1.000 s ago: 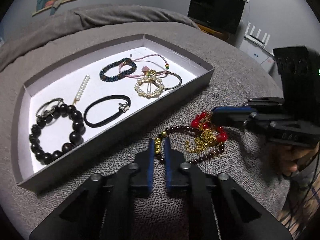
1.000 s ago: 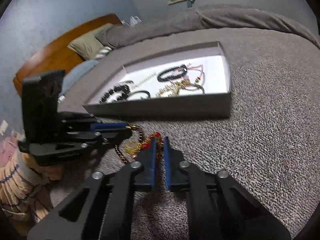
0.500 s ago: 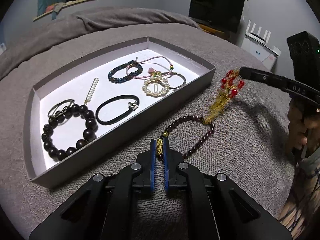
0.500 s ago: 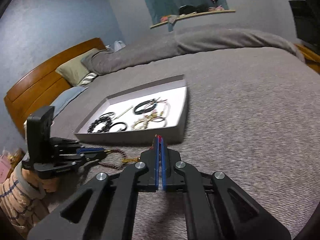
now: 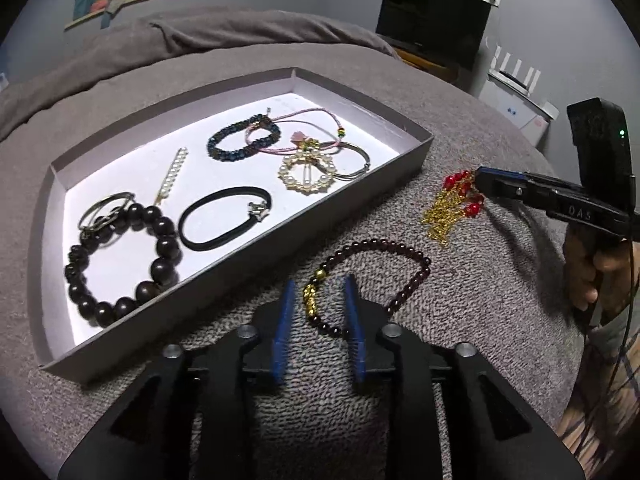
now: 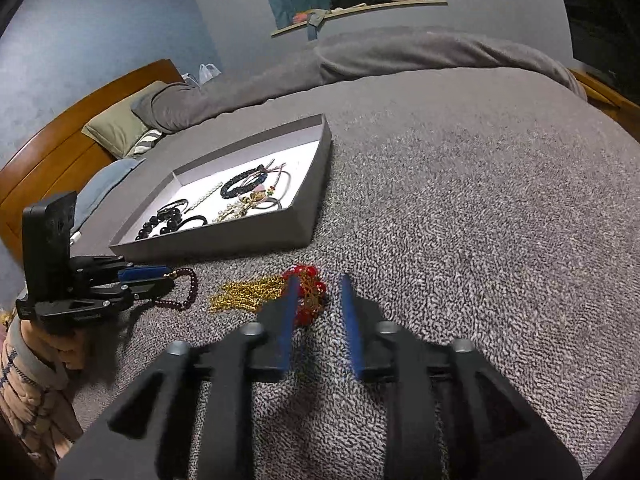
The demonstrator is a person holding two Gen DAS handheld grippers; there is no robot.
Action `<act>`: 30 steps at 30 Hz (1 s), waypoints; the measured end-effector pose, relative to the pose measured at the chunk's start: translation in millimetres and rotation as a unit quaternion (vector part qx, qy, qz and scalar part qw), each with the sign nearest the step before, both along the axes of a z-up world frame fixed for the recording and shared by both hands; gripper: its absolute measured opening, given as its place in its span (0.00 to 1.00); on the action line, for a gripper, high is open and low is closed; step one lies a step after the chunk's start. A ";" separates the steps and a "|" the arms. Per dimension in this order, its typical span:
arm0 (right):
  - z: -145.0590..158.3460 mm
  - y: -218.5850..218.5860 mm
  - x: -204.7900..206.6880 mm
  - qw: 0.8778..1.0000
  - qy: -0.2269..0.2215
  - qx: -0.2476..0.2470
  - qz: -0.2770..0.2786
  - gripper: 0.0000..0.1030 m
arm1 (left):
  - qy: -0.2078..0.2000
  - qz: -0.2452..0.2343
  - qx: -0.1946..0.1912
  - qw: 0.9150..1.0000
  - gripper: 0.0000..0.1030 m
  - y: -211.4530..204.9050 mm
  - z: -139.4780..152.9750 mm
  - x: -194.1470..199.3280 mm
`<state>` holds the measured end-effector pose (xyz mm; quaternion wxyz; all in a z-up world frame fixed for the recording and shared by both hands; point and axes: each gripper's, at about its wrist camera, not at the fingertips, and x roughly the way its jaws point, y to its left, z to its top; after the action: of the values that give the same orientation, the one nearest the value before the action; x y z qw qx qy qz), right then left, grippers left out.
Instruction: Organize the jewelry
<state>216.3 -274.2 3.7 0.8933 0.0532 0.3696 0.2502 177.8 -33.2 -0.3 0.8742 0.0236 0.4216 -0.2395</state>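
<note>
Round dark-bead bracelet (image 5: 384,276) (nubby blanket (image 5: 480,320))

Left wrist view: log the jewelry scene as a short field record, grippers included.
surface: grey blanket
tray: holds several bracelets and a pearl ring piece
dark red bead bracelet: on the blanket, separate from the chain
gold chain with red beads: on the blanket, right of the tray
left gripper: just opened, bracelet's gold beads between jaws, unpressed
right gripper: just opened, over the red beads

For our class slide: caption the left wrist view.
Open left gripper over a dark bead bracelet beside the jewelry tray.
</note>
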 end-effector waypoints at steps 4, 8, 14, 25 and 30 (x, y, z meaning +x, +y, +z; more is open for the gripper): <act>-1.9 1.3 0.0 1.000 -0.002 -0.003 0.005 0.31 | 0.002 -0.004 -0.003 1.000 0.39 -1.5 -2.9 2.2; -9.2 0.0 6.1 1.000 0.014 0.005 0.006 0.31 | -0.002 -0.001 0.002 1.000 0.39 -3.5 -4.4 2.1; -8.0 5.1 4.0 0.999 0.016 0.012 0.026 0.11 | -0.011 -0.008 0.025 1.000 0.09 -12.7 0.2 -3.6; 33.0 7.1 -17.0 0.997 -0.042 0.044 0.037 0.10 | -0.078 -0.023 -0.032 0.996 0.08 -3.1 54.4 -25.5; 49.9 14.3 -23.5 0.996 -0.070 0.039 0.034 0.10 | -0.110 -0.014 -0.046 0.993 0.08 7.1 76.1 -31.8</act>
<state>192.9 -260.0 53.6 0.9053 0.0578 0.2980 0.2972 145.9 -26.1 75.8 0.9118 0.0157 0.3115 -0.2672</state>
